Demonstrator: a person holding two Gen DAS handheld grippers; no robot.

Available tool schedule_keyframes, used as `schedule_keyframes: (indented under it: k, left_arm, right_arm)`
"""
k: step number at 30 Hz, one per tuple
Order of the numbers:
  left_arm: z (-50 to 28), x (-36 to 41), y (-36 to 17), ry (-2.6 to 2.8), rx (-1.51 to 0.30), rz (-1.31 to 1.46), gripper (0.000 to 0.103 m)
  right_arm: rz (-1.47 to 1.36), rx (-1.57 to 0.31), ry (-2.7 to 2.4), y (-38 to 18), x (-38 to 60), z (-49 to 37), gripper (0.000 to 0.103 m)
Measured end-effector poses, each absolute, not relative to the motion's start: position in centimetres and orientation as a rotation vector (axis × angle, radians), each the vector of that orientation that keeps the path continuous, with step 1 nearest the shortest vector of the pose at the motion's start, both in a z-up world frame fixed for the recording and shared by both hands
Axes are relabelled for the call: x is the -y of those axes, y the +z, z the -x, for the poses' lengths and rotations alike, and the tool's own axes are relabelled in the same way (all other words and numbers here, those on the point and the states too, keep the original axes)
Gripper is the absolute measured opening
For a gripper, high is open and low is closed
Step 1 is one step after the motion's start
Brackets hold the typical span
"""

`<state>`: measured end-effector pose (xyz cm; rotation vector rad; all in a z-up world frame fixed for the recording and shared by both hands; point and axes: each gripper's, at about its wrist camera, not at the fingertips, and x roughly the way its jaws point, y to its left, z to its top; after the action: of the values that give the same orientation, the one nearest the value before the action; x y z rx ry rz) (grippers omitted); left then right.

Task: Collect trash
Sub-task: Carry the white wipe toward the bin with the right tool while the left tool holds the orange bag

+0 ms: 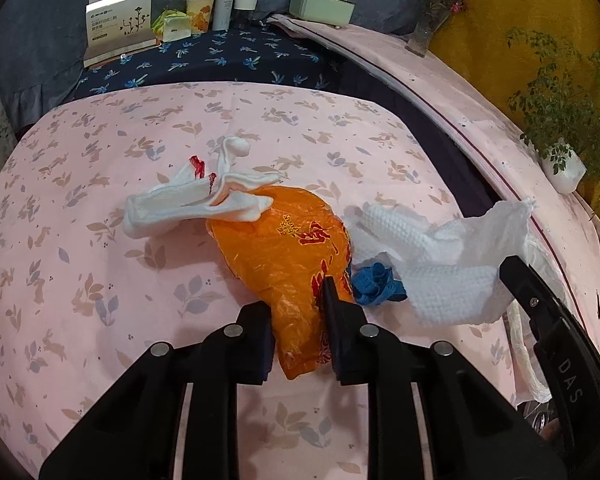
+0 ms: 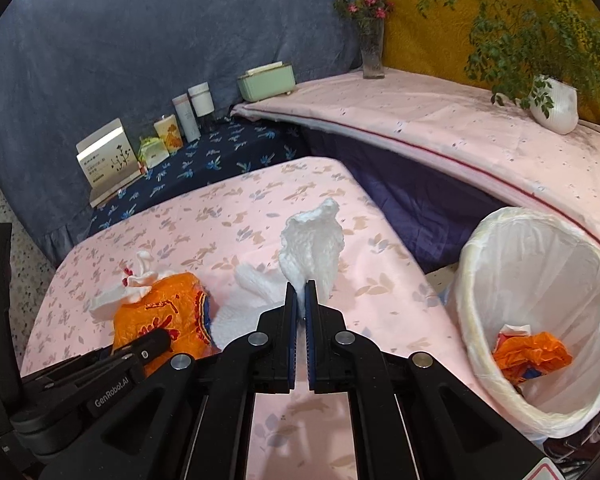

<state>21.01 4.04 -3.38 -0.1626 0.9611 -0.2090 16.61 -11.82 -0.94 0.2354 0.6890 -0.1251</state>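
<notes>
On the pink leaf-print cloth [image 1: 100,264], your left gripper [image 1: 298,332] has its jaws clamped on the crumpled orange plastic bag [image 1: 284,248], which lies with a white red-stained tissue [image 1: 192,196] draped over its far end and a blue scrap [image 1: 374,284] touching its side. Your right gripper [image 2: 300,308] is pinched tight on the white paper towel [image 2: 312,240], lifting one end. Beside the cloth stands the white-lined bin [image 2: 540,300], orange trash [image 2: 532,354] inside.
</notes>
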Motion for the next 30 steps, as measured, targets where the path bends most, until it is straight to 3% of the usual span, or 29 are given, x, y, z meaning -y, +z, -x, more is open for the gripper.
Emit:
schedule_keyframes:
  k: [13,30]
  left_arm:
    - [-16.9,0.9,2.5,-0.298,-0.853,0.112,0.020]
    - [-13.5,10.8,4.4,-0.457,-0.825,-0.012,0.020]
  right_arm:
    - [-0.277,-0.550,-0.177,4.7,16.9,-11.3,0.004]
    - [-0.329,-0.487,-0.319,6.1,25.4,-6.5,0.004]
